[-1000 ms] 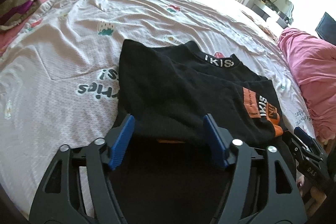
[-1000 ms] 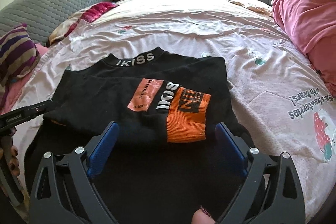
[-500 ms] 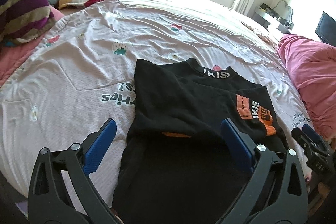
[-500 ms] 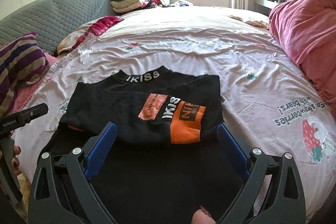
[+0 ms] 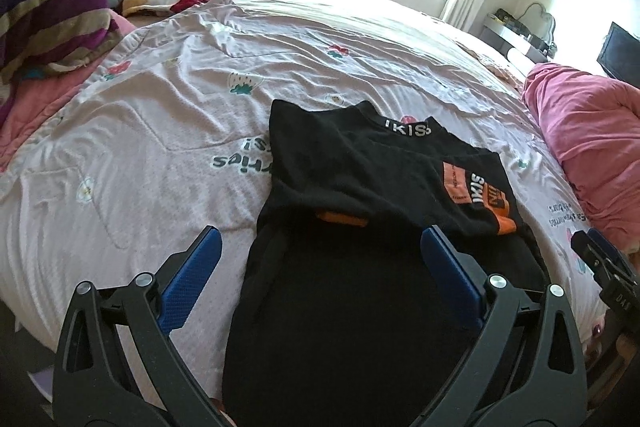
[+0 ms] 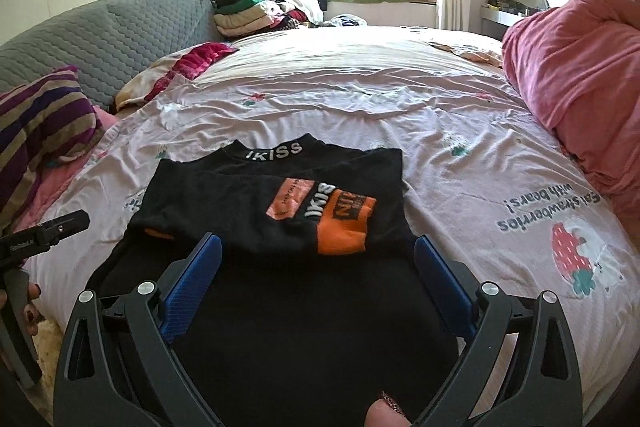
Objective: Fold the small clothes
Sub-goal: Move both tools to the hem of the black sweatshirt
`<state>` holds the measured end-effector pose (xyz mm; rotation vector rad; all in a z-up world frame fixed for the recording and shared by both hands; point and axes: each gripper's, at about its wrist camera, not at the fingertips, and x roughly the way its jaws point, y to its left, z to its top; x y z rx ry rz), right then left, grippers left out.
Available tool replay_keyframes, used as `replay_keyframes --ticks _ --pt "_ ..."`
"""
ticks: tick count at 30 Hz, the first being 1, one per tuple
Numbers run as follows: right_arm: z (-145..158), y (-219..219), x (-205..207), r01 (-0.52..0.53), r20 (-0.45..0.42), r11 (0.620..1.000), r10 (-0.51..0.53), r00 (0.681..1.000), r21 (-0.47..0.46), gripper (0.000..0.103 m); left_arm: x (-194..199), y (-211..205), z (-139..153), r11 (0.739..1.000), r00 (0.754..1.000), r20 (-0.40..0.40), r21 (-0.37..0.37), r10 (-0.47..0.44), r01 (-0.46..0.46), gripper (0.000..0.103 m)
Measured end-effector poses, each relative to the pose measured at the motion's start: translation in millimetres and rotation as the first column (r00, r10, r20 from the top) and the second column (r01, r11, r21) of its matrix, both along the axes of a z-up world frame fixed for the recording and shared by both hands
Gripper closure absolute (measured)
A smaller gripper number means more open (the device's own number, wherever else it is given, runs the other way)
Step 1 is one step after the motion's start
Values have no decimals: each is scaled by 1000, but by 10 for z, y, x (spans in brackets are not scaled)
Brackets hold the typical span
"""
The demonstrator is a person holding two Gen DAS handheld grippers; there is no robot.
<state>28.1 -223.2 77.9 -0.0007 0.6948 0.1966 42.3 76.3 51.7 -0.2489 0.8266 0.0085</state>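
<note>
A black top (image 5: 352, 183) with an orange sleeve cuff and white collar lettering lies on the pink bedspread, sleeves folded across its chest, lower body reaching toward the bed's near edge. The same black top (image 6: 280, 195) fills the middle of the right wrist view. My left gripper (image 5: 320, 243) hovers open above the garment's lower left part, nothing between its blue pads. My right gripper (image 6: 318, 247) stands open over the lower right part, just below the orange cuff (image 6: 344, 227), also empty. The right gripper's tip (image 5: 600, 255) shows at the left view's right edge.
A crumpled pink duvet (image 6: 580, 75) lies on the bed's right side. A striped pillow (image 5: 48, 11) and a grey quilted headboard (image 6: 120, 31) are at the left. Folded clothes (image 6: 244, 13) are stacked at the far end near the window.
The left gripper's jaws spread wider. Both grippers pulled back and up from the folded sleeves, so the top looks smaller and farther in each view. The top itself stays put.
</note>
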Motion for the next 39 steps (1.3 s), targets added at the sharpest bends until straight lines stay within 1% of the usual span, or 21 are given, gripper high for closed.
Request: replay_keyframes --ticks 7,21,23,26,36,39 --pt "-32 -127 -175 19 0 1000 -19 1000 10 7 -191 72 -62 1000 1000 -8 -6 13 -13 10" --pt "-202 -288 -441 40 -18 999 -40 999 11 7 -546 248 -194 999 999 -24 -10 40 -41 10" --pt "-225 -314 -489 44 -21 999 -44 999 7 7 -605 258 -218 999 999 -25 -26 35 -36 10" --pt "-260 -362 -570 44 -24 999 -43 999 16 7 -702 241 -262 999 999 -22 -30 28 -28 10" --pt "-391 -479 -849 51 -32 999 -51 998 1 7 -993 149 -438 998 998 -49 -52 -28 25 10" --pt "-424 -522 -925 56 -38 998 -56 998 10 7 -1080 146 -496 998 998 -56 -61 -34 31 10"
